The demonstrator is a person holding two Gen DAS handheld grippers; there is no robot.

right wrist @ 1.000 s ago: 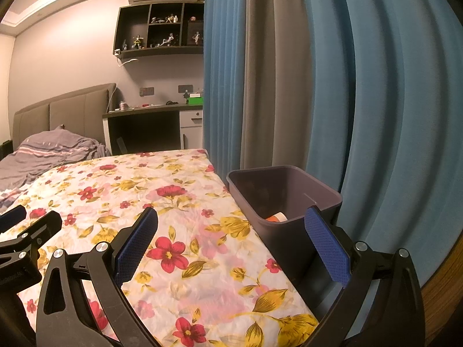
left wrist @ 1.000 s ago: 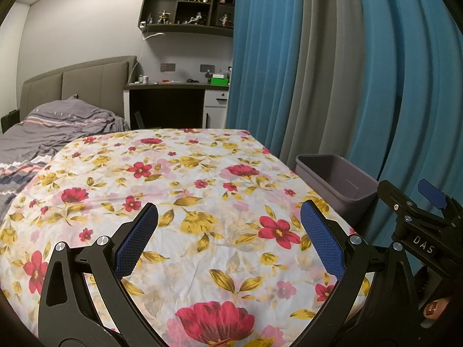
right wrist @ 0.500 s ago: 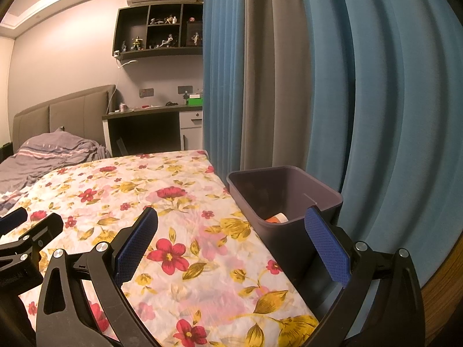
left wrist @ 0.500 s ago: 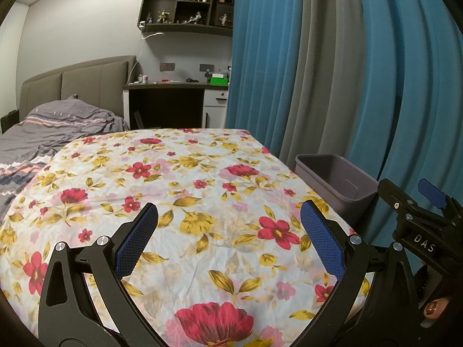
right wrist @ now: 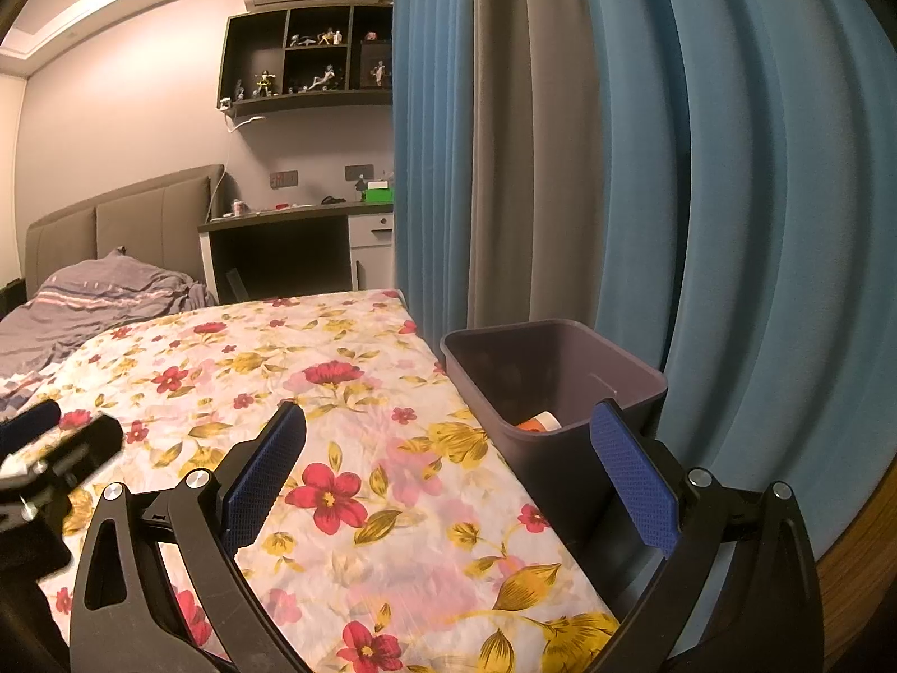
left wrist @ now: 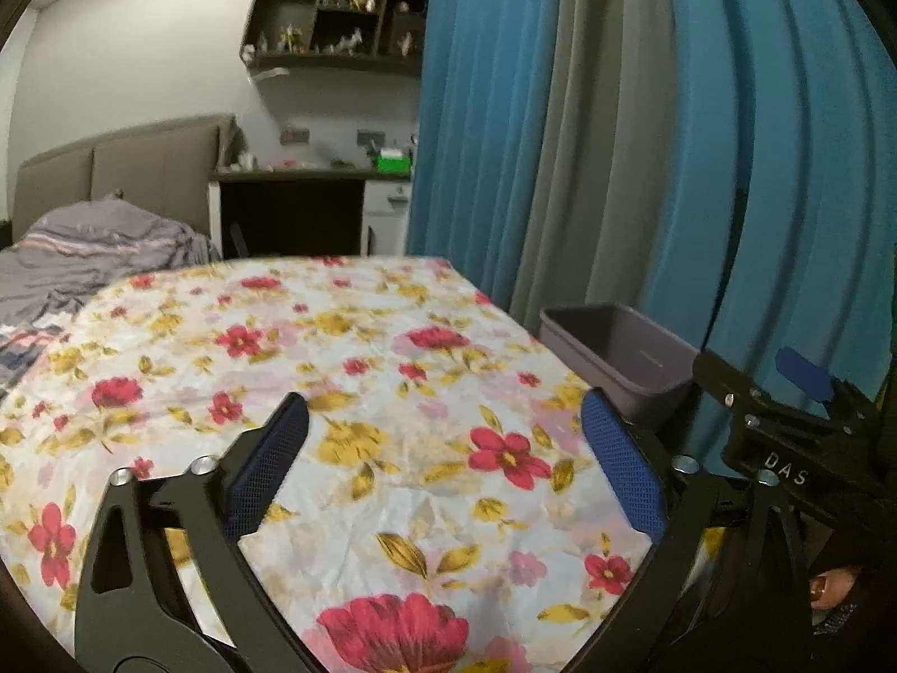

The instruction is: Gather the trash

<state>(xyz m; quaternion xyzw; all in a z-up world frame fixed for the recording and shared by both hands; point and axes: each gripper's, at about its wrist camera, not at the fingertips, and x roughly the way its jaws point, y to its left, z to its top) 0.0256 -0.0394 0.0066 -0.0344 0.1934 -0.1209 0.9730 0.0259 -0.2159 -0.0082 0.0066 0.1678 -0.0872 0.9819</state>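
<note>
A dark grey bin point(right wrist: 628, 387) stands at the right edge of the table, against the curtain. An orange and white piece of trash point(right wrist: 541, 422) lies in its bottom. In the left wrist view the same bin point(left wrist: 616, 347) shows only its inner walls. My left gripper point(left wrist: 444, 404) hangs over the floral cloth point(left wrist: 392, 364); its jaws are closing with nothing between them. My right gripper point(right wrist: 448, 412) is open and empty, its right finger in front of the bin's near corner. No loose trash shows on the cloth.
Each wrist view catches the other gripper: the right one point(left wrist: 785, 420) and, blurred, the left one point(right wrist: 56, 448). Blue and grey curtains point(right wrist: 560, 168) hang close behind the bin. A bed with a grey blanket point(right wrist: 101, 291) and a desk point(right wrist: 291, 224) lie beyond the table.
The left gripper now looks blurred in the right wrist view, and the left wrist picture is softer. Both hands stay where they were.
</note>
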